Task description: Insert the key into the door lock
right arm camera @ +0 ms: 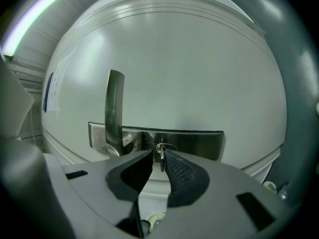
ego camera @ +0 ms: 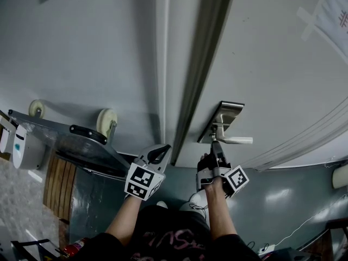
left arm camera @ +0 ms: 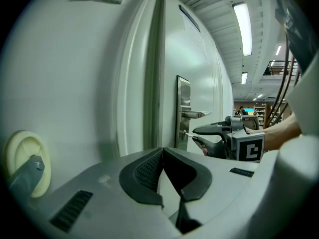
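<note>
one key (right arm camera: 160,157) is pinched between the two jaws of the right tool (right arm camera: 158,159). its tip is placed at the keyhole of the one lock plate (right arm camera: 199,143), just beside the one lever handle (right arm camera: 114,108). the left tool (left arm camera: 162,152) is pressed together, with nothing inside, near the door (ego camera: 272,64) edge.

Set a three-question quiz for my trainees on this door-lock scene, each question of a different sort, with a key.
1. The key has its tip at: A a padlock; B the lock plate on the door; C a drawer.
2. Fill in: the key sits between the jaws of the ___ gripper.
3. True or false: the left gripper is shut and empty.
Key: 1 B; 2 right gripper; 3 true.
</note>
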The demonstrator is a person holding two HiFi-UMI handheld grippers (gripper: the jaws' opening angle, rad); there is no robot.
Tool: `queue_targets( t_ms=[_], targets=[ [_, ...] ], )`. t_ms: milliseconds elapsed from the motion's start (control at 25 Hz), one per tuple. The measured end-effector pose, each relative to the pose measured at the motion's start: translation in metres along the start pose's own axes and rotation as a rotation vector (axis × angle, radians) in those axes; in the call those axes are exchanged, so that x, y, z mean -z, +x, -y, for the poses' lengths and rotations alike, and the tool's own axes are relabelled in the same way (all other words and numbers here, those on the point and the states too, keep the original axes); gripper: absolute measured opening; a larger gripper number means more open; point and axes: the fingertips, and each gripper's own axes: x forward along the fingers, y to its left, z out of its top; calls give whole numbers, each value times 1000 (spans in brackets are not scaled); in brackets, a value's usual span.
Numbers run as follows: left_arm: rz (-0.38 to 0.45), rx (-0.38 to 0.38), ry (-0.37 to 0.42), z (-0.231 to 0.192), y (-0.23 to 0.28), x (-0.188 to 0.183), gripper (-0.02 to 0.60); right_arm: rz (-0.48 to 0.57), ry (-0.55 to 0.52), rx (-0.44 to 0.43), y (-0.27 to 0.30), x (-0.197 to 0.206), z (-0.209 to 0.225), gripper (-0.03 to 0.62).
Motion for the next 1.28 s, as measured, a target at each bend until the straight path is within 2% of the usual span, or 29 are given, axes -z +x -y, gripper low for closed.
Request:
queue_targets(
  t_ms=[400, 880, 1040, 1280],
  targets=[
    [20, 27, -9, 17, 2, -4, 14, -21, -169, 15, -25, -10, -8, 133],
    [48, 69, -4, 42, 4, -15, 12, -103, -634, 15, -48, -1, -44, 124],
    [52, 78, 2, 48, 4, -19, 14, -116, -690, 15, -55, 2, -45, 123],
    [64, 91, 10, 53, 3, -25, 12, -84, -776, 40, -65, -3, -50, 98]
  ],
)
